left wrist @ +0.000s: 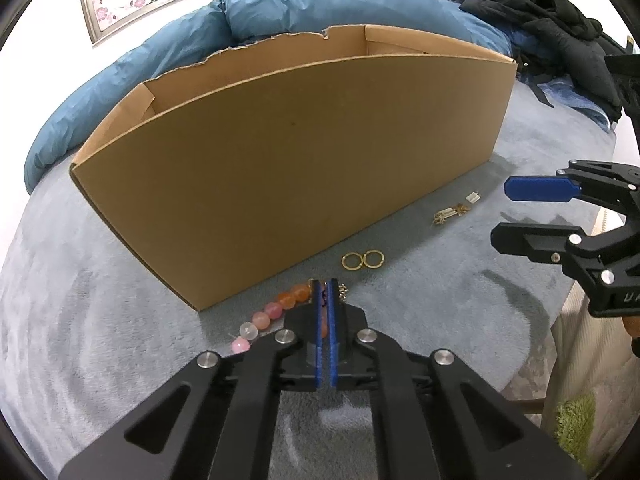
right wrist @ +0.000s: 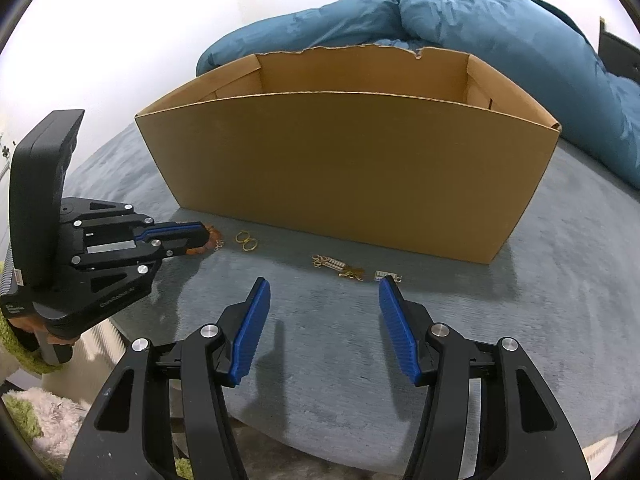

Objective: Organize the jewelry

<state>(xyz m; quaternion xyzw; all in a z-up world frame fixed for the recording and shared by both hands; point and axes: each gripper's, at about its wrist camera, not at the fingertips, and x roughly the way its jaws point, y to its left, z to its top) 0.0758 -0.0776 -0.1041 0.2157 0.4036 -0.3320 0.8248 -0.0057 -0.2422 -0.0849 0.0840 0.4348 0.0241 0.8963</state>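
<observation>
Pinching the bracelet (left wrist: pixel 280 307) with my left gripper (left wrist: pixel 325 296), jaws clamped on it near the clasp end, beads trailing on the gray bed cover (left wrist: pixel 100 300) just beside the box (left wrist: pixel 300 152). My right gripper (right wrist: pixel 324 320) hangs with jaws apart, holding nothing, near the gold earrings (right wrist: pixel 338 266). Risks: the thin grip may slip on lifting, beads could swing and snag the box wall, or drag the two rings (left wrist: pixel 363 259) close by.

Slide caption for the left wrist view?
Left gripper shut on beaded bracelet beside cardboard box.
</observation>
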